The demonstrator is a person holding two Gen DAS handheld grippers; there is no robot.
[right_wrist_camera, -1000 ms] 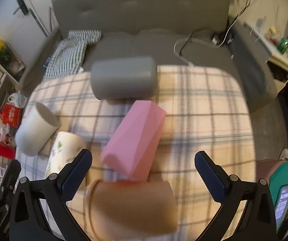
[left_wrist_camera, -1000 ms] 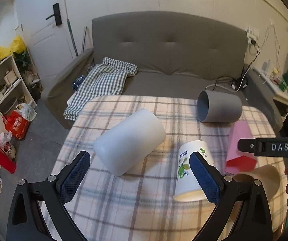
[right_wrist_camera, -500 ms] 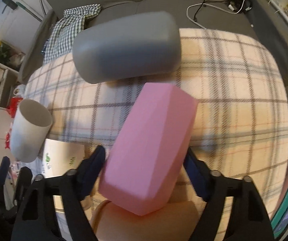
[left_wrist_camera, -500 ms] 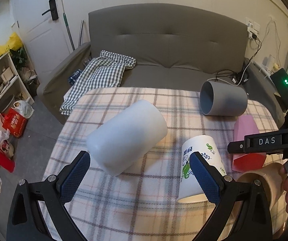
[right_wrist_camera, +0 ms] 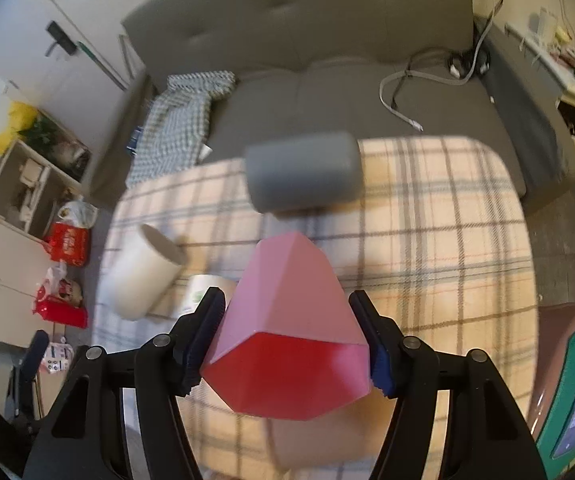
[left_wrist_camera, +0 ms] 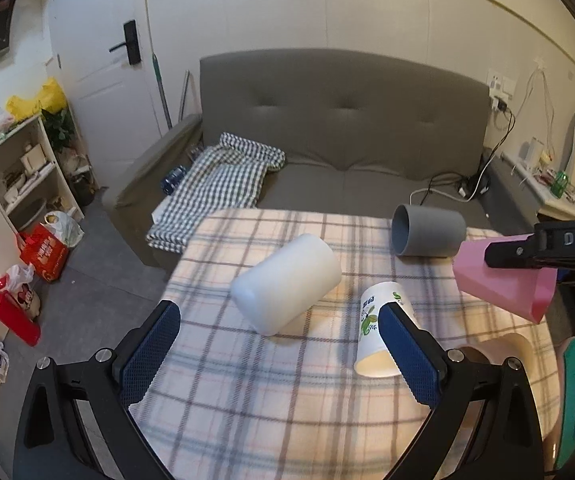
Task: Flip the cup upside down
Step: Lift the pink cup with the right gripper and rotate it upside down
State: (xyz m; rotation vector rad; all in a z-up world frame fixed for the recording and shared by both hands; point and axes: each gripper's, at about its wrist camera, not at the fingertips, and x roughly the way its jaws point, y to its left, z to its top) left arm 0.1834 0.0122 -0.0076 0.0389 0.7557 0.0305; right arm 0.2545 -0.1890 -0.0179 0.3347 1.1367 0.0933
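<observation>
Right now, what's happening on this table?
The right gripper is shut on the pink cup and holds it off the checked tablecloth, open end toward the camera. The left gripper is open, holding nothing. The white cup, paper cup and grey cup lie on their sides.

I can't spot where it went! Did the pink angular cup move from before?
Yes. The pink angular cup rose off the plaid tablecloth, held by the right gripper, now level with the grey cup.

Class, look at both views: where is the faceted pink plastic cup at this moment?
The faceted pink plastic cup is clamped in the right claw, lifted above the plaid tablecloth, in front of the lying grey cup.
</observation>
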